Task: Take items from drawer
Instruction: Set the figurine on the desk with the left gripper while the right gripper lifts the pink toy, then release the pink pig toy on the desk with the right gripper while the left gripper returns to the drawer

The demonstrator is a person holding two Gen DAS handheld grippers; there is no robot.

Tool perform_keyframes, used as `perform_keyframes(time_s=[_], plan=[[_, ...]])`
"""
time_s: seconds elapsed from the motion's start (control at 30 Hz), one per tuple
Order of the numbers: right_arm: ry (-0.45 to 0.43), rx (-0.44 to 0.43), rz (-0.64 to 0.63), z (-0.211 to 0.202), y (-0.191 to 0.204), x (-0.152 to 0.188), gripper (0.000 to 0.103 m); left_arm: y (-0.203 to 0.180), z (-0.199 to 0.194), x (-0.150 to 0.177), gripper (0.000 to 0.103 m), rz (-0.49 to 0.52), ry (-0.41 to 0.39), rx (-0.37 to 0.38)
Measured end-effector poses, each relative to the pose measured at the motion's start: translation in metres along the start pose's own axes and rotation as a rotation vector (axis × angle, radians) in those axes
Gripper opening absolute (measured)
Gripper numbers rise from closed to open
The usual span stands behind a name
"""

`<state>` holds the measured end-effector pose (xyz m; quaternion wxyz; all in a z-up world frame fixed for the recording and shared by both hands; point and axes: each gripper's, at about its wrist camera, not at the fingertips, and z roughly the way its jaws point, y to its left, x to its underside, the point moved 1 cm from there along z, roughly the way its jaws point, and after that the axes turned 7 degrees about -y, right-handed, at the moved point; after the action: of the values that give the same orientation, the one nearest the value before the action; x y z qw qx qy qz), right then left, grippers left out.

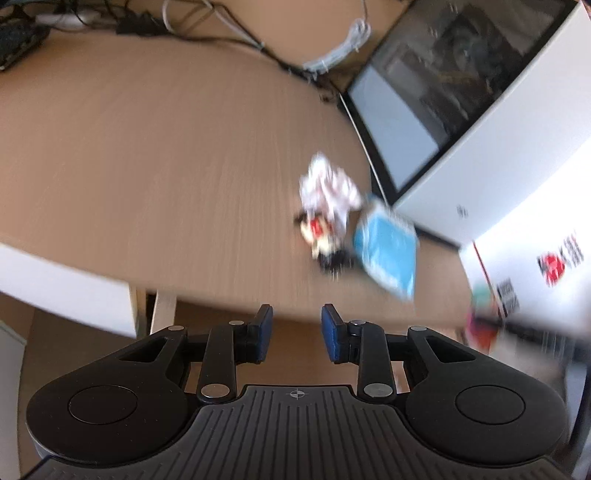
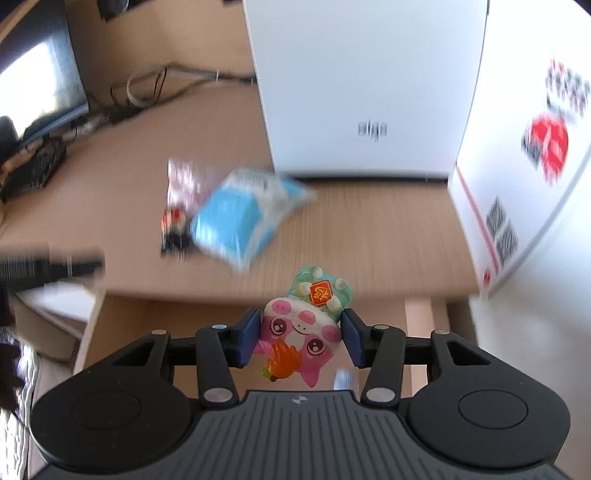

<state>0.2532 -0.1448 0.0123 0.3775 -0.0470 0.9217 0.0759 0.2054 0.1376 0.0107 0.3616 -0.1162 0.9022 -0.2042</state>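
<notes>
My right gripper (image 2: 300,334) is shut on a pink pig toy (image 2: 301,330) with a teal hat and an orange carrot, held just below the front edge of the wooden desk (image 2: 369,240). On the desk lie a blue packet (image 2: 236,221) and a small white-wrapped figure (image 2: 177,206) with red and black parts. The left wrist view shows the same blue packet (image 1: 388,251) and white-wrapped figure (image 1: 327,206) ahead and to the right. My left gripper (image 1: 297,332) is open with nothing between its fingers, near the desk's front edge. No drawer can be made out.
A white computer case (image 2: 362,85) stands at the back of the desk, with a white printed carton (image 2: 528,177) to its right. Cables (image 1: 221,26) and a keyboard (image 1: 16,40) lie at the far side. A monitor (image 2: 40,70) stands at the left.
</notes>
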Motion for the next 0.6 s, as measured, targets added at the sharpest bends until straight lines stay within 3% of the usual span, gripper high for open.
perform_keyframes(time_s=[0.23, 0.47, 0.6], plan=[[-0.08, 0.033, -0.038, 0.033, -0.003, -0.049, 0.048, 0.015, -0.016, 0.019, 0.032, 0.003, 0.042, -0.027], [-0.071, 0.055, -0.072, 0.074, 0.001, -0.062, 0.048, 0.025, -0.029, 0.029, 0.032, 0.004, 0.054, -0.061], [-0.066, 0.067, -0.086, 0.088, 0.004, -0.062, 0.053, 0.028, -0.032, 0.034, 0.032, 0.034, 0.078, -0.085]])
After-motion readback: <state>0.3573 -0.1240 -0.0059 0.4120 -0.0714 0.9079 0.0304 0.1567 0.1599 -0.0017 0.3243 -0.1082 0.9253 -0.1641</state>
